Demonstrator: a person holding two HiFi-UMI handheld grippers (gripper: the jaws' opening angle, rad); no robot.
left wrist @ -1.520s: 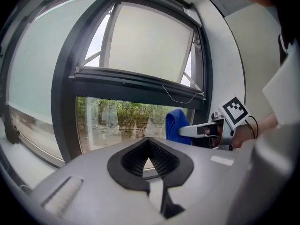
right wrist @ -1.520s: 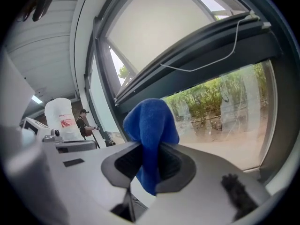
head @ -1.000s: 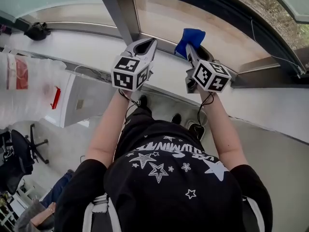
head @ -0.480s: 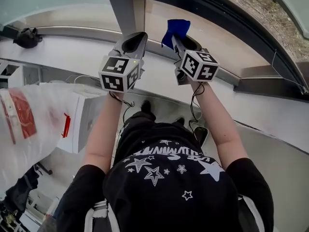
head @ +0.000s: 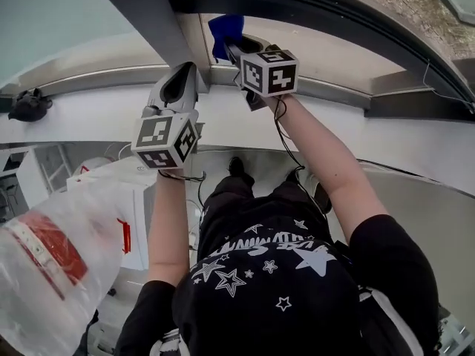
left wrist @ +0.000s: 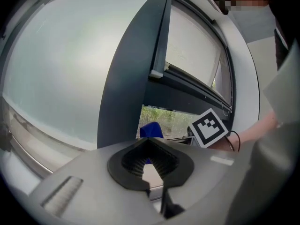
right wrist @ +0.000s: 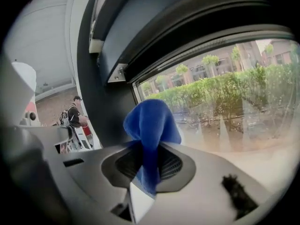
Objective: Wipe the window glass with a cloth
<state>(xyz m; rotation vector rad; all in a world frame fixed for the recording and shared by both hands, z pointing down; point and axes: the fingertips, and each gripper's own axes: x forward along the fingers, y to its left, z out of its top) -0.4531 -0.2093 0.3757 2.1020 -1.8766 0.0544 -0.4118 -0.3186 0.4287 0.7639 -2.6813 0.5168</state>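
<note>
Cloth is blue, pinched in the right gripper. Jaws are clamped on its lower part; the rest bunches up above the tips. From the head view, the cloth sits at the left edge of the right-hand glass, just beside the dark mullion and near the bottom frame rail. I can't tell if it actually touches the glass. The right gripper view shows hedges and buildings through the glass.

Right gripper is raised up to the window, arm extended.

Left gripper hangs lower and to the left, near the mullion base, above the white sill. Its jaws are closed together with nothing between them. The cloth only shows behind them.

A small dark object lies on the sill at far left. A clear plastic bag with red print is at bottom left.
</note>
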